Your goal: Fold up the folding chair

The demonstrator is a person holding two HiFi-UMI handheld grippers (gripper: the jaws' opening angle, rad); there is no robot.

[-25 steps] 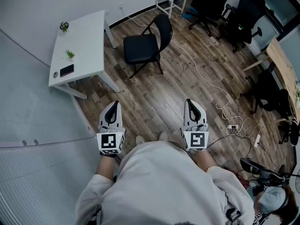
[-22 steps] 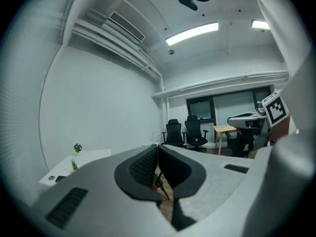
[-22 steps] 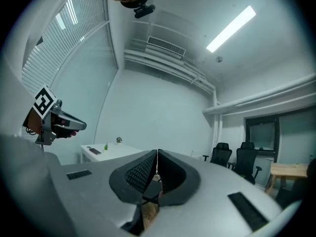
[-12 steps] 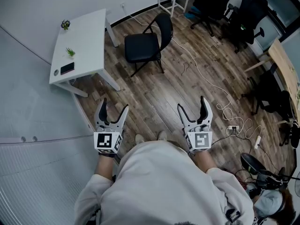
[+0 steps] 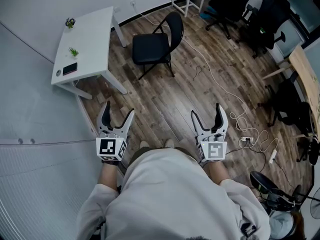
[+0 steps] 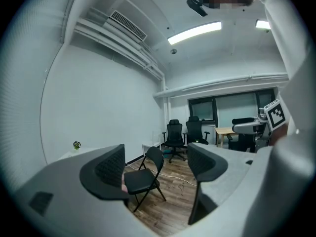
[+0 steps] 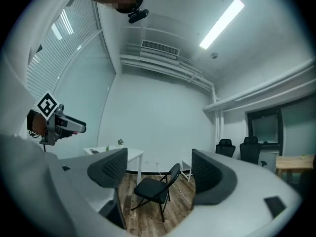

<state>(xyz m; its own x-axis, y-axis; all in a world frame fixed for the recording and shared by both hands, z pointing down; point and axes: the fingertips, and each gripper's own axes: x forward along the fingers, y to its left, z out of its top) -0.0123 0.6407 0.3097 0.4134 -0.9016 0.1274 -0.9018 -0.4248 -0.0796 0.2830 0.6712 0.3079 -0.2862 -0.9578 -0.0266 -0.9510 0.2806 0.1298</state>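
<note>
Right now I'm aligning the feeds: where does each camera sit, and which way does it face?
Head view: on the person's head, facing steeply down at the folding chair; shows torso, left gripper, right gripper.
Left gripper view: on the left gripper, facing along its empty, just-opened jaws at the folding chair; right gripper at right.
Right gripper view: same from the right gripper, jaws likewise; left gripper at left.
Shared: both gripper views frame the folding chair.

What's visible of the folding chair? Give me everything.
The folding chair is black, with a padded-looking seat, a rounded backrest and a thin dark crossed-leg frame that looks like metal. It stands unfolded and upright on the wood floor, beside the white table without touching it. Nothing rests on it; only the floor touches it.
</note>
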